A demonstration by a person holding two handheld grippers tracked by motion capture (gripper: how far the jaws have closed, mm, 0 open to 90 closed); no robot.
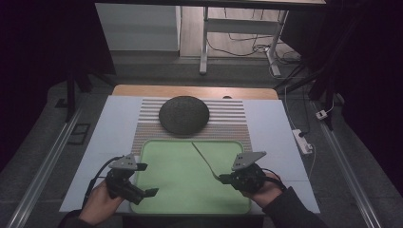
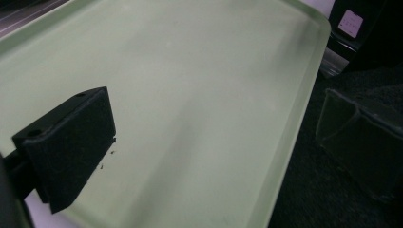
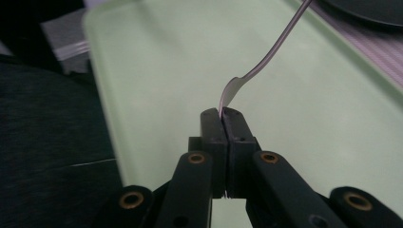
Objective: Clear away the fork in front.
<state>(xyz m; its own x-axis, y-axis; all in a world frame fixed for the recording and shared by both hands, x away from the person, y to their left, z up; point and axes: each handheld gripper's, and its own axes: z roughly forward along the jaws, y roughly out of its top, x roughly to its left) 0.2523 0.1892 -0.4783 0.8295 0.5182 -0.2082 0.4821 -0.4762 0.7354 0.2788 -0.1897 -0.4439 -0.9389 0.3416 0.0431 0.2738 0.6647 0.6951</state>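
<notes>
My right gripper (image 3: 223,116) is clamped tight, its two black jaws pressed together on the broad end of a slim silver metal fork (image 3: 266,59). I cannot make out the tines, since they sit between the pads. The thin handle sticks out away from me, above the pale green rectangular plastic tray (image 1: 190,199), pointing toward the dark grey round speckled plate (image 1: 184,114) that rests on the striped placemat (image 1: 233,124) just beyond the tray's far rim.

My left gripper (image 1: 138,179) hovers over the tray's near left corner with its jaws spread wide and nothing between them; in the left gripper view one black pad (image 2: 71,142) hangs above bare green plastic.

I judge the step to be carrying the fork across to set it down. The grip is at the very tip of the pads, so the long handle could lever and swing. I should move level and slowly, keep the wrist from rolling, lower the free end until it touches first, and only then loosen. My left should stay clear of the handle's path unless the tray needs steadying at its rim.
</notes>
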